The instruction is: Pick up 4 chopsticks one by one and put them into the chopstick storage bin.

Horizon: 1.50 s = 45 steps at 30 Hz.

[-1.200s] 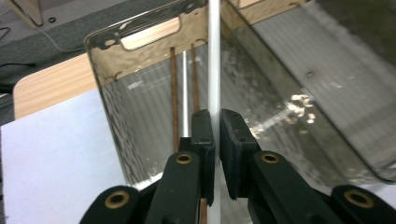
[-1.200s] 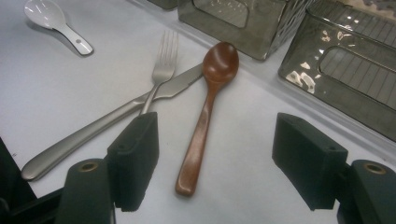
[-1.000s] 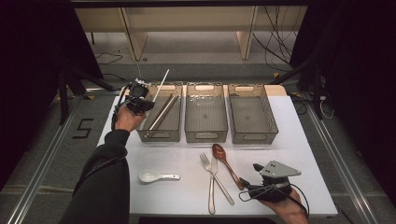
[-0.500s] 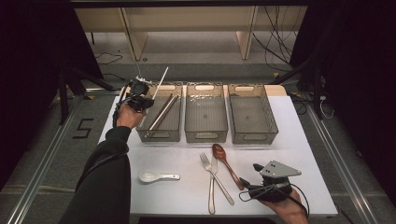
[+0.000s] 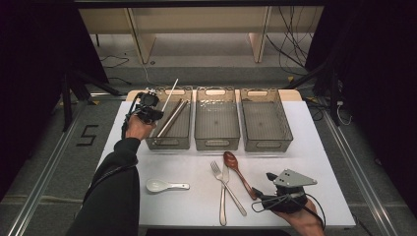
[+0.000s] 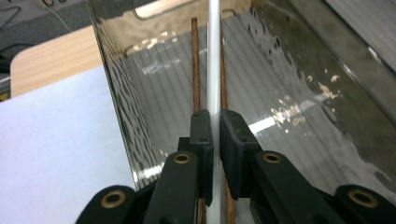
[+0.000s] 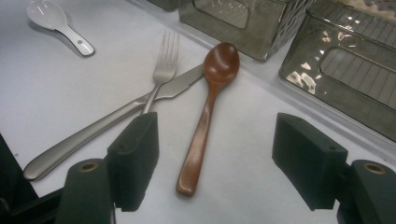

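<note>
My left gripper (image 5: pixel 155 113) hangs over the near-left side of the left bin (image 5: pixel 167 143). It is shut on a white chopstick (image 5: pixel 170 95) that slants up and away over the bin. In the left gripper view the pads (image 6: pixel 201 135) flank the white chopstick (image 6: pixel 214 56); the jaws have just been opening a little with the stick still between them. Two brown chopsticks (image 5: pixel 172 120) lie in the bin below. My right gripper (image 5: pixel 263 184) rests open on the table, its jaws either side of the wooden spoon's (image 7: pixel 205 126) handle without touching it.
A fork (image 5: pixel 227 189) and a knife (image 5: pixel 223 204) lie crossed left of the wooden spoon (image 5: pixel 235 167). A white ceramic spoon (image 5: pixel 160 186) lies further left. The middle bin (image 5: pixel 216 142) and right bin (image 5: pixel 268 145) stand in a row behind.
The left gripper with the white chopstick has sunk slightly toward the left bin. The right gripper has not moved.
</note>
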Each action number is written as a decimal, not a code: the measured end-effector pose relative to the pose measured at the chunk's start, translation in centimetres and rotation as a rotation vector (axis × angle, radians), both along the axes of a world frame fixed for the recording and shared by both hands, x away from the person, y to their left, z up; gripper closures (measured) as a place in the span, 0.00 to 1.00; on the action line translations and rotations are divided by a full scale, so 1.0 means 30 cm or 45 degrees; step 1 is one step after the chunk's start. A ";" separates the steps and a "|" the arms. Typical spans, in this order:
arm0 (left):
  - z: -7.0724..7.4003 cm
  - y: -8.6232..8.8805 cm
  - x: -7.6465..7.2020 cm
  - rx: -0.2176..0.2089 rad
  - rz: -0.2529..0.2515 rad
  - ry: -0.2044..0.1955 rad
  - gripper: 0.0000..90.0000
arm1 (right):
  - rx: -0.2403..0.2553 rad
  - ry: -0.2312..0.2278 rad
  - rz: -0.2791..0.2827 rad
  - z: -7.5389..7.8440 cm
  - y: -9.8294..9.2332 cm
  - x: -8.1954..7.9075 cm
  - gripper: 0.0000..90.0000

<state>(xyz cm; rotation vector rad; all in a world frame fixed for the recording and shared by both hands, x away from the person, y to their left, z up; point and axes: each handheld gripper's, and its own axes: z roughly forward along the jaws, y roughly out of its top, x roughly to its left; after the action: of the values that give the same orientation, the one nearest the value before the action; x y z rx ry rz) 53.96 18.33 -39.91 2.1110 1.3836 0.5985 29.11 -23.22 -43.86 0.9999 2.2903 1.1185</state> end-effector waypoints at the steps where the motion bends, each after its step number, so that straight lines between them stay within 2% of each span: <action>1: 0.003 0.000 -0.003 -0.021 0.004 -0.006 0.87 | -0.002 0.001 -0.001 0.000 0.000 0.000 0.36; 6: 0.030 -0.010 -0.021 -0.063 -0.033 0.026 0.71 | 0.001 0.000 -0.004 0.001 0.000 0.000 0.36; 10: 0.054 -0.016 -0.053 -0.114 -0.046 0.021 0.59 | 0.001 0.001 -0.005 0.001 0.000 0.000 0.36; 14: 0.083 -0.024 -0.100 -0.140 -0.087 0.044 0.48 | -0.006 0.008 -0.006 -0.002 0.001 0.001 0.36; 18: 0.107 -0.034 -0.159 -0.156 -0.135 0.033 0.40 | -0.007 0.011 -0.006 -0.003 0.004 0.001 0.36; 21: 0.121 -0.043 -0.202 -0.186 -0.168 0.023 0.36 | -0.009 0.009 -0.008 -0.004 0.005 0.001 0.36; 26: 0.130 -0.048 -0.262 -0.207 -0.212 0.007 0.33 | -0.009 0.014 -0.009 -0.004 0.005 0.001 0.36; 36: 0.108 -0.063 -0.372 -0.234 -0.304 -0.025 0.29 | -0.008 0.018 -0.010 -0.007 0.006 0.004 0.36; 42: 0.082 -0.072 -0.422 -0.201 -0.359 -0.010 0.27 | -0.005 0.021 -0.007 -0.007 0.004 0.004 0.36; 45: 0.064 -0.078 -0.436 -0.158 -0.375 0.015 0.27 | -0.002 0.023 -0.007 -0.009 0.002 0.006 0.36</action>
<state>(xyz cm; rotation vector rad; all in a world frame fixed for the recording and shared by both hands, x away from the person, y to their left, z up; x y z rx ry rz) 40.87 16.01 -37.99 2.1641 1.0579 0.3727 29.30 -23.17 -44.12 1.0194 2.3011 1.1091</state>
